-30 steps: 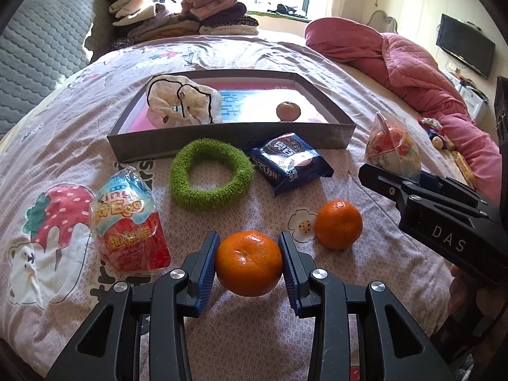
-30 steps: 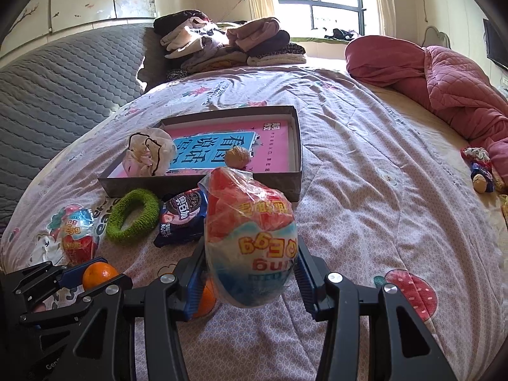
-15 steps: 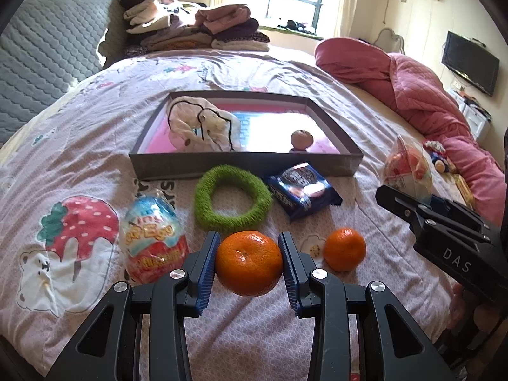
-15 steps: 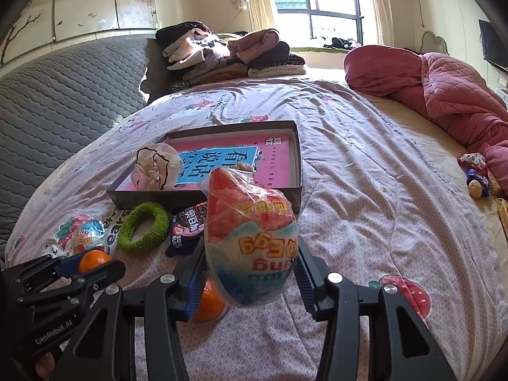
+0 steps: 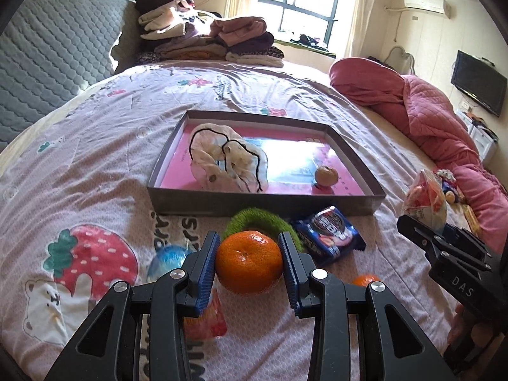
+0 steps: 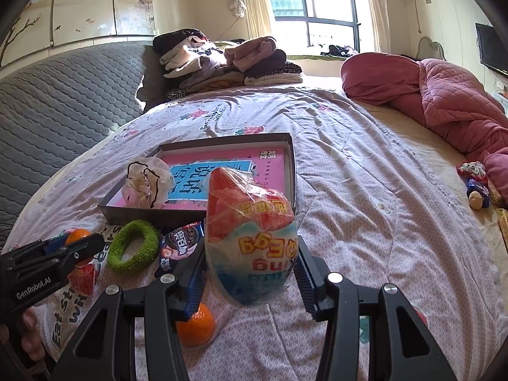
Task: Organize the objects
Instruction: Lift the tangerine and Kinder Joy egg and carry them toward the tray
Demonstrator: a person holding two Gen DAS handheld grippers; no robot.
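My left gripper (image 5: 249, 265) is shut on an orange mandarin (image 5: 249, 266), held above the bed in front of the grey tray (image 5: 266, 204). My right gripper (image 6: 250, 265) is shut on a red and blue toy egg in plastic wrap (image 6: 250, 241), also held above the bed; it shows at the right in the left wrist view (image 5: 427, 200). The tray (image 6: 290, 171) holds a cream cloth pouch (image 5: 227, 162) and a small brown fruit (image 5: 326, 175). On the bed lie a green ring (image 6: 133, 249), a blue cookie packet (image 5: 328, 235), a second mandarin (image 6: 195, 325) and a second toy egg (image 5: 168, 257).
Folded clothes (image 5: 209, 38) are stacked at the head of the bed. A pink quilt (image 5: 422, 117) lies along the right side, with small toys (image 6: 476, 184) by it. A grey quilted headboard (image 6: 63, 95) is on the left.
Both grippers have risen and moved back from the tray with their loads still held. The loose mandarin and second toy egg now sit lower, partly behind the fingers.
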